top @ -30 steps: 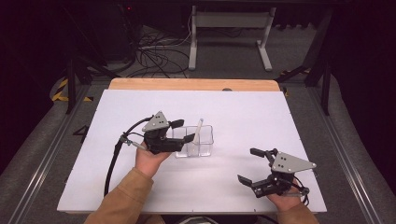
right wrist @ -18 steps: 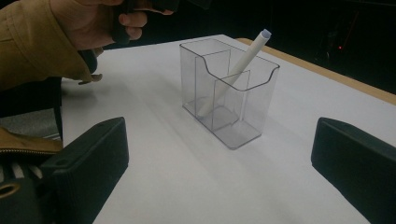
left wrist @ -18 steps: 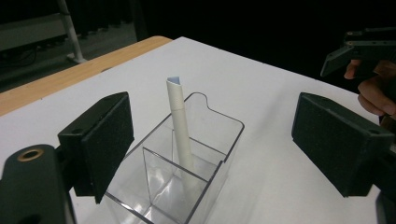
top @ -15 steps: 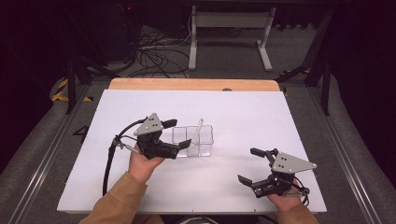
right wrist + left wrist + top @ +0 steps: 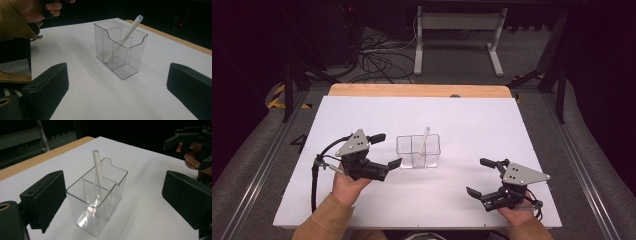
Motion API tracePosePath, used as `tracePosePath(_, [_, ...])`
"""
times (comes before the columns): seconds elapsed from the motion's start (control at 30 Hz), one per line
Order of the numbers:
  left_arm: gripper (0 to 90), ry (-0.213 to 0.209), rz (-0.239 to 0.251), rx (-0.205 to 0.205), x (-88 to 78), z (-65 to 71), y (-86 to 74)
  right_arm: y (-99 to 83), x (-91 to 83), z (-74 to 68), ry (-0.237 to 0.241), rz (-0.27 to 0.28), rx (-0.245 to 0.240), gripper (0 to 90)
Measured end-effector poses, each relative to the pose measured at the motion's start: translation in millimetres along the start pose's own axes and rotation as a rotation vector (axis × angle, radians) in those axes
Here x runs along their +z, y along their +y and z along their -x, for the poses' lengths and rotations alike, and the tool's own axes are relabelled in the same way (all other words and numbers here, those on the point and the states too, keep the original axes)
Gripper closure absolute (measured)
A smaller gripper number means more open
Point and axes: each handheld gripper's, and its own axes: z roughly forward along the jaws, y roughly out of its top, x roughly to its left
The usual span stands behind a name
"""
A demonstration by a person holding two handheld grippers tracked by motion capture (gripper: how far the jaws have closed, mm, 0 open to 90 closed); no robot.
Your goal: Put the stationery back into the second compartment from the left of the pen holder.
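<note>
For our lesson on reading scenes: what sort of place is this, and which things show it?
Probably a lab or recording workspace: a white board-topped table holding one clear plastic divided holder, tangled black cables on the grey carpet, and a white metal stand frame behind.

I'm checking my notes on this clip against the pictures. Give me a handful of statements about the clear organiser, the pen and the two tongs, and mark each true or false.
1. The white pen stands tilted inside the clear plastic compartment organiser. True.
2. The left tongs are clamped on the organiser. False: the jaws are open and clear of it, and they have just been opening, with nothing between them.
3. The right tongs are open and hold nothing. True.
4. The organiser lies tipped on its side. False: it stands upright on the white table top.
5. The pen's top end rises above the organiser's rim. True.
</note>
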Motion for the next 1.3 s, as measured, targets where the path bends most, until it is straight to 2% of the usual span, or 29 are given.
tracePosePath(0.17, [3.8, -0.011, 0.019, -0.023, -17.2, -2.7, -11.6, 0.0, -0.5, 0.2, 0.003, 0.004, 0.01, 3.3])
tracePosePath(0.2, [3.7, -0.019, 0.026, -0.039, -20.9, -3.2, -14.4, -0.1, -0.3, 0.1, 0.003, 0.003, 0.009, 3.2])
tracePosePath(0.3, [3.4, -0.019, 0.033, -0.042, -27.5, -4.6, -19.5, -0.5, 0.6, -0.5, 0.003, -0.003, 0.009, 3.2])
tracePosePath(0.4, [3.2, 0.004, 0.021, -0.011, -32.2, -5.8, -25.6, -1.0, 0.5, -0.4, -0.001, -0.006, 0.01, 3.2])
tracePosePath(0.6, [2.8, 0.016, -0.016, -0.01, -37.7, -7.1, -43.4, -2.0, -0.6, 0.6, -0.01, -0.006, 0.011, 3.1])
tracePosePath(0.67, [2.6, 0.03, -0.025, 0.005, -39.2, -6.8, -48.1, -2.3, -0.6, 0.7, -0.01, -0.007, 0.012, 3.2])
tracePosePath(0.73, [2.6, 0.033, -0.029, 0.005, -40.9, -6.6, -51.8, -2.5, -0.5, 0.6, -0.01, -0.009, 0.009, 3.2])
tracePosePath(0.9, [2.3, 0.037, -0.03, -0.026, -46.6, -9.3, -62.5, -4.0, -0.7, 1.7, -0.012, -0.014, 0.013, 3.2])
tracePosePath(1.03, [2.1, 0.053, -0.019, -0.03, -51.4, -11.6, -74.8, -5.7, -0.7, 2.4, -0.015, -0.017, 0.012, 3.2])
tracePosePath(1.1, [1.7, 0.059, -0.028, -0.02, -51.8, -13.4, -81.4, -6.4, -0.6, 2.9, -0.02, -0.021, 0.011, 3.2])
tracePosePath(1.17, [1.2, 0.083, -0.047, 0.001, -51.9, -14.7, -86.6, -7.3, -0.1, 3.8, -0.023, -0.022, 0.012, 3.2])
tracePosePath(1.3, [1.2, 0.059, -0.025, -0.047, -52.6, -16.7, -96.3, -8.6, 0.3, 5.2, -0.026, -0.028, 0.017, 3.2])
